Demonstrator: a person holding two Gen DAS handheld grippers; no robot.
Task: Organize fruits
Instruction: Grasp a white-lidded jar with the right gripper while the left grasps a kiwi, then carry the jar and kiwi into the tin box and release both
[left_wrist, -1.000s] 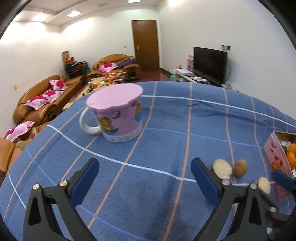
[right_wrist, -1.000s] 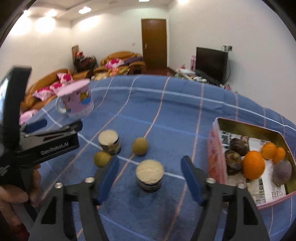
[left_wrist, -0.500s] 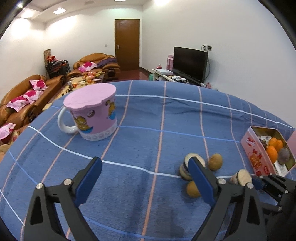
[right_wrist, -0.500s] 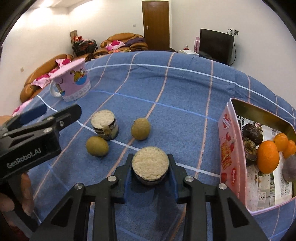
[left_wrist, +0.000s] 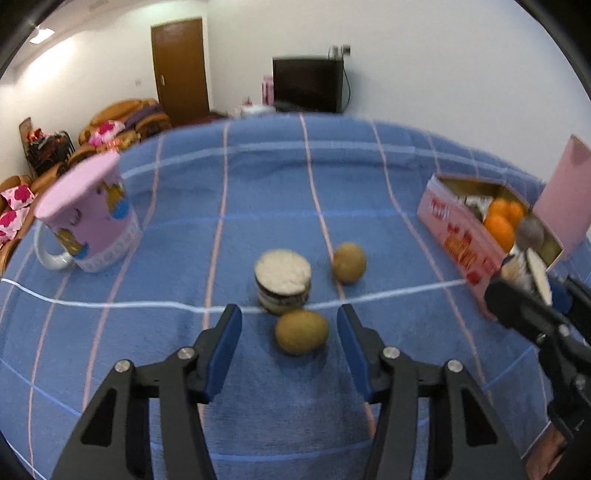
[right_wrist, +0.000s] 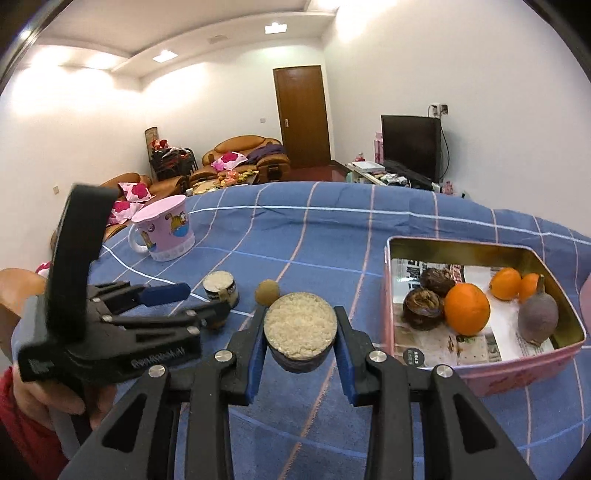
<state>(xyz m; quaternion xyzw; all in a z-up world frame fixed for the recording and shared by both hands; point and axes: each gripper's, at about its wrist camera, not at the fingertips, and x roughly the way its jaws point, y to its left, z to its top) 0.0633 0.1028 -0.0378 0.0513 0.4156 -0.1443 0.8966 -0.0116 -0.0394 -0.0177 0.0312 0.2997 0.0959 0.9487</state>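
Two grippers: left (left_wrist: 290, 334), right (right_wrist: 300, 341). Two rice-topped cups (right_wrist: 300, 325) (left_wrist: 283, 280). Two kiwis (left_wrist: 301, 331) (left_wrist: 349, 257) on the cloth. One tin (right_wrist: 480, 376), holding three oranges (right_wrist: 467, 308), two dark brown fruits (right_wrist: 422, 307) and one purple fruit (right_wrist: 537, 316). One pink mug (left_wrist: 86, 218).

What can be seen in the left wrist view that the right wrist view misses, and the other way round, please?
Only the left wrist view shows the nearest brown fruit whole, lying between the closing left gripper pads, untouched, plus the tin's raised pink lid.

Only the right wrist view shows the tin's contents clearly, with a large orange, and the right gripper clamping a rice-topped cup.

Both show the pink mug, the other rice-topped cup and the farther brown fruit.
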